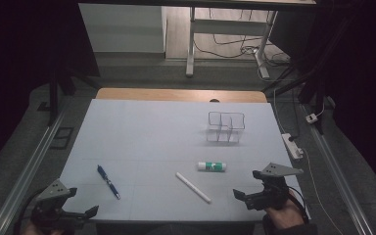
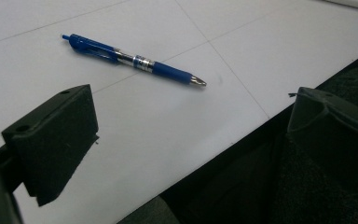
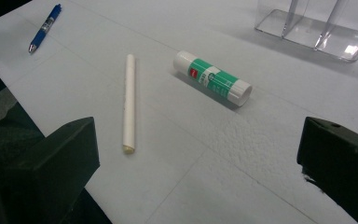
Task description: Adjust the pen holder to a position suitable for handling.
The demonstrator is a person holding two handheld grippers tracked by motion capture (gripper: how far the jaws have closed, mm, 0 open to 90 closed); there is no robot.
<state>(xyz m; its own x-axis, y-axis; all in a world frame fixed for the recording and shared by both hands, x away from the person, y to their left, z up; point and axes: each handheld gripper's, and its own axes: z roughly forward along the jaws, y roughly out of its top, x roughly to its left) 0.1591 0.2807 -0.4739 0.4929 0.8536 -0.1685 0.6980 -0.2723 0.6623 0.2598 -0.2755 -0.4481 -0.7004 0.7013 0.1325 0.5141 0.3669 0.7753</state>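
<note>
L gripper (image 1: pixel 81 215) at near-left corner of bench (image 1: pixel 142 127), jaws spread wide, nothing between them; hovers over bench edge. Blue pen (image 1: pixel 108 181) lies flat on white sheet just ahead of it, tip toward the near edge; in left gripper view the pen (image 2: pixel 133 59) sits ahead of the jaws, apart from both. R gripper (image 1: pixel 247 186) at near-right of bench, jaws also spread, empty, held in person's hand (image 1: pixel 285 215). White stick (image 1: pixel 193 187) lies diagonal mid-front, betw pen and R gripper. Glue stick (image 1: pixel 212 166), green/white label, lies on its side just beyond white stick, not touching it. Right gripper view: white stick (image 3: pixel 129 102) and glue stick (image 3: pixel 213 77) both ahead of jaws, near each other, apart. Clear plastic organizer (image 1: pixel 225 127) upright further back, well apart from the rest.
</note>
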